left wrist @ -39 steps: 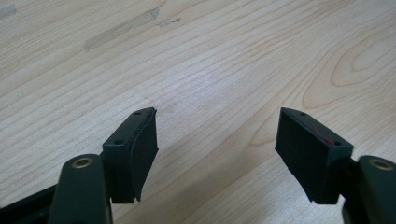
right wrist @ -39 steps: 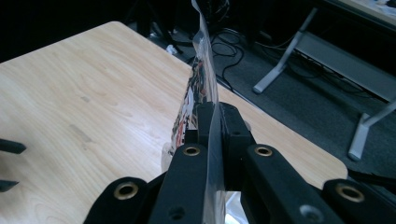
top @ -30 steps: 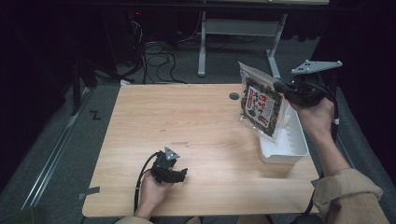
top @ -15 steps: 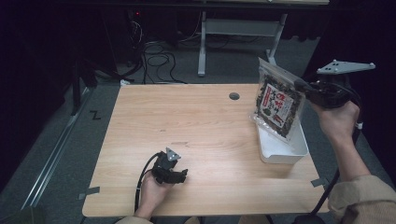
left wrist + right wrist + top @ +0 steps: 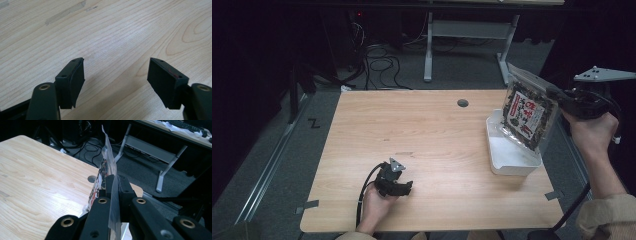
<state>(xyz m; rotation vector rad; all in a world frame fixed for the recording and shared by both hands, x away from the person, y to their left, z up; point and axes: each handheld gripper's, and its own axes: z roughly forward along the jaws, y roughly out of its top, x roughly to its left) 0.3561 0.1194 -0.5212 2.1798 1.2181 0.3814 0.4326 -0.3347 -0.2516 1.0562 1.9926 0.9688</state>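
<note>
The snack packet (image 5: 528, 116) hangs in the air over the far right of the tabletop (image 5: 432, 145), tilted, its lower corner above the white tray (image 5: 512, 160) that sits near the right edge. I have it by its clear top seal: in the right gripper view the film (image 5: 110, 170) runs edge-on between my two fingers (image 5: 124, 187), which are pressed together on it with no gap that I can see. My right gripper (image 5: 573, 100) sits out beyond the tabletop's right edge, so the packet dangles from a thin pinch at one side.

To do this step well, I judge the pinch is the weak point. The seal is slick and the weight hangs below and to one side, so a quick swing could twist it out of my grip. I would move slowly and let the packet hang steady before carrying it anywhere. I would keep its lower corner clear of the tray's wall so that it does not catch and drag the tray. If it goes down, it should go flat, bottom edge first, and I should release only when it rests.

My left gripper (image 5: 395, 183) rests low on the near part of the tabletop, well apart from all this. Its fingers (image 5: 75, 77) are spread wide over bare wood and hold nothing.
</note>
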